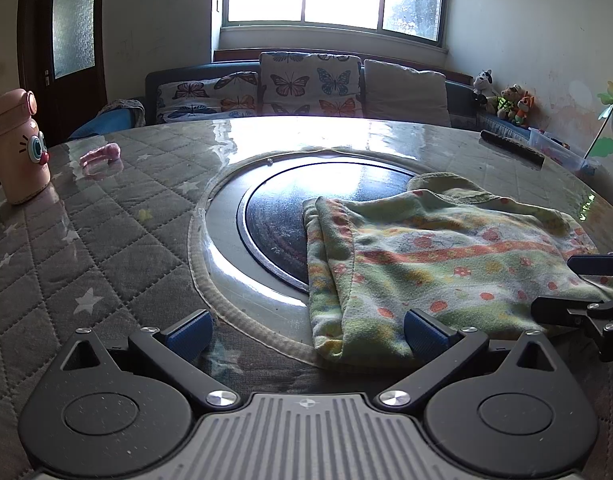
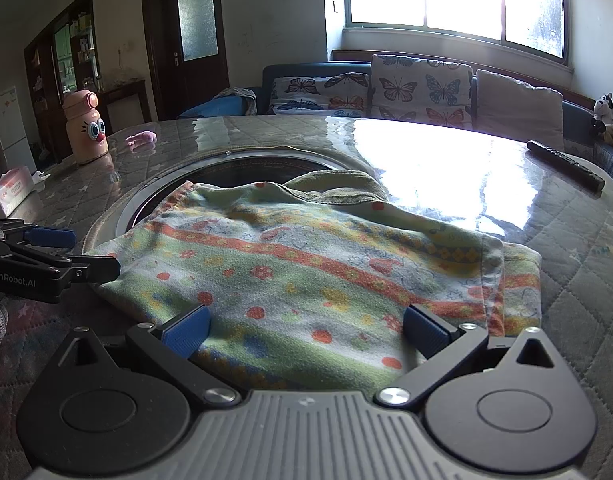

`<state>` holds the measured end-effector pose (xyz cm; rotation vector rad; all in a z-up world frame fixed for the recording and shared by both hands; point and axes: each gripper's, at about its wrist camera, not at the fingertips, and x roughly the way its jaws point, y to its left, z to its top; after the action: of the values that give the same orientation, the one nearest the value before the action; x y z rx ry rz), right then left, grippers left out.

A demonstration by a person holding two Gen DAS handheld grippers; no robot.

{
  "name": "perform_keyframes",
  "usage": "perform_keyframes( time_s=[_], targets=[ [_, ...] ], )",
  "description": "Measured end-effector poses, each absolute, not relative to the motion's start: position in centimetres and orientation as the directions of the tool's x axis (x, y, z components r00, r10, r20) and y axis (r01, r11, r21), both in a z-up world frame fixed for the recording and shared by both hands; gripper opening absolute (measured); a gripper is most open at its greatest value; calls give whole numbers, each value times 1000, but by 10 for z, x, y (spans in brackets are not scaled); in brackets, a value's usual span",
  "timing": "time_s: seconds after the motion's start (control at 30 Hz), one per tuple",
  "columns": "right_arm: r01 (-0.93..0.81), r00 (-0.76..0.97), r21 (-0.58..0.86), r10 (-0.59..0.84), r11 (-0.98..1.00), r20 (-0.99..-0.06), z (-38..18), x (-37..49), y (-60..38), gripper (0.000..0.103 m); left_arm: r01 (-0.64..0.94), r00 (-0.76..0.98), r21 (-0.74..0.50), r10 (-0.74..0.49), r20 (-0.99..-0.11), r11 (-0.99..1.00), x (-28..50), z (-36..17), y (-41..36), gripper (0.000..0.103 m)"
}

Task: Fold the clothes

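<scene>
A green garment with orange stripes and flower dots (image 1: 438, 264) lies folded on the round table, partly over the dark centre disc (image 1: 282, 216). It fills the middle of the right wrist view (image 2: 306, 264). My left gripper (image 1: 306, 330) is open and empty at the garment's near left corner, its right pad (image 1: 420, 330) at the cloth edge. My right gripper (image 2: 306, 330) is open and empty over the garment's near edge. The right gripper shows at the right edge of the left wrist view (image 1: 586, 284). The left gripper shows at the left edge of the right wrist view (image 2: 54, 252).
A pink cartoon bottle (image 1: 18, 148) and a small pink item (image 1: 100, 154) stand at the far left of the quilted table (image 1: 106, 248). A black remote (image 2: 566, 168) lies far right. A tissue pack (image 2: 10, 192) sits at the left. A sofa with butterfly cushions (image 1: 310, 84) stands behind.
</scene>
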<state>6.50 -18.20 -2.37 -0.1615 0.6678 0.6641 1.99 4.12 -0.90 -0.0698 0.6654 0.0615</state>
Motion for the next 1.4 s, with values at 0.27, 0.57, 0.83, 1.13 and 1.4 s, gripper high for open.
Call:
perform_keyframes(
  time_s=[0.27, 0.57, 0.83, 1.13, 1.4],
  targets=[
    [-617, 589, 69, 518, 784, -620, -24, 65, -183, 103, -79, 785, -45, 35, -619, 996, 20, -8, 41, 103],
    [-617, 589, 68, 518, 784, -620, -24, 66, -182, 103, -79, 784, -43, 35, -619, 996, 20, -9, 42, 103],
    [-617, 591, 64, 515, 785, -621, -24, 65, -182, 103, -79, 783, -44, 35, -621, 996, 20, -9, 43, 103],
    [-612, 590, 62, 507, 789, -629, -22, 65, -180, 103, -70, 756, -56, 17, -654, 996, 25, -1, 46, 103],
    [-582, 615, 45, 476, 812, -629, -7, 76, -178, 103, -50, 775, -16, 29, -631, 999, 31, 18, 47, 103]
  ],
)
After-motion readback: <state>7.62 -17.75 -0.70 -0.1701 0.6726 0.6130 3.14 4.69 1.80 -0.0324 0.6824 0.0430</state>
